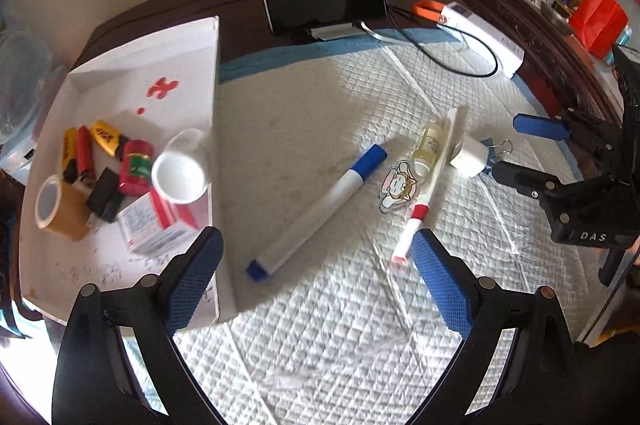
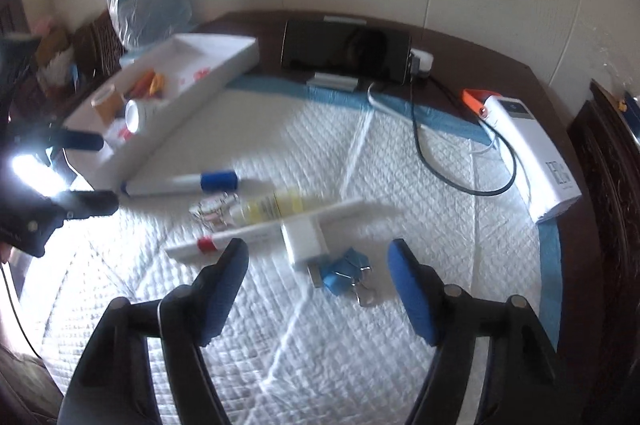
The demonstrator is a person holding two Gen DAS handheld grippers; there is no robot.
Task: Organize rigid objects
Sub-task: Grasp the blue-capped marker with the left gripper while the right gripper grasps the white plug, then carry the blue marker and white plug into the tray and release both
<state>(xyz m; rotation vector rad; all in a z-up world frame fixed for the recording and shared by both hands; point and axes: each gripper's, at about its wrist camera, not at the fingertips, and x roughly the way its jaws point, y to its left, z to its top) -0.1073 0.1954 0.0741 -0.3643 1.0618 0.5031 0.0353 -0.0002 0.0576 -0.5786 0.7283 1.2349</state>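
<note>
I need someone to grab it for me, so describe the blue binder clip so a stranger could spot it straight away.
Start at the white quilted mat covering the dark table. Among the loose items lying there, find the white plug adapter. Right beside it is the small blue metal binder clip, the only thing there with silver wire handles.

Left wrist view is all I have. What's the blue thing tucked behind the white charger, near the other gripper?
Observer: A blue binder clip, lying on the quilted pad right against the white charger, at its prong end.
Operator: Is the right gripper on it?
Observer: No. The right gripper has its jaws open and nothing is between the pads. The clip lies untouched just ahead of them.
Operator: Anything hidden behind the phone?
Observer: Yes, a white adapter sits at the right end of the phone.
</note>
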